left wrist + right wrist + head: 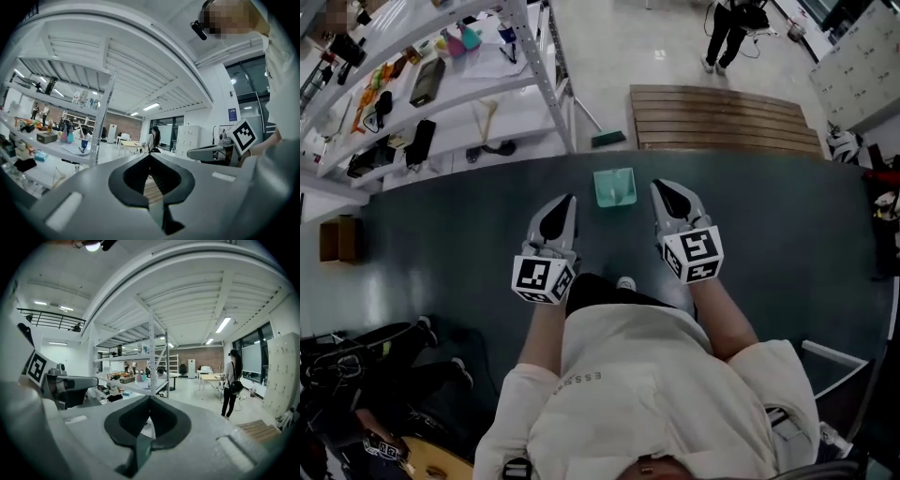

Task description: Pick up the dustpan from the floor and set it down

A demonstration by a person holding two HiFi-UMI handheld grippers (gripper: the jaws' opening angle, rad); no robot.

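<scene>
The light green dustpan (615, 186) lies flat on the dark floor mat (441, 234), ahead of me and between the two grippers' tips. My left gripper (570, 199) is held up to the left of the dustpan; its jaws meet at the tips (150, 157) with nothing between them. My right gripper (657, 185) is held up just right of the dustpan, apart from it. Its jaws are shut too (150, 397) and hold nothing. Both point out level across the room, and neither gripper view shows the dustpan.
A metal shelving rack (441, 84) loaded with items stands at the back left. A slatted wooden platform (722, 117) is behind the mat, and a green broom head (607, 138) is beside it. A person (727, 33) stands far off. A cardboard box (337, 239) and bags (356, 356) lie at the left.
</scene>
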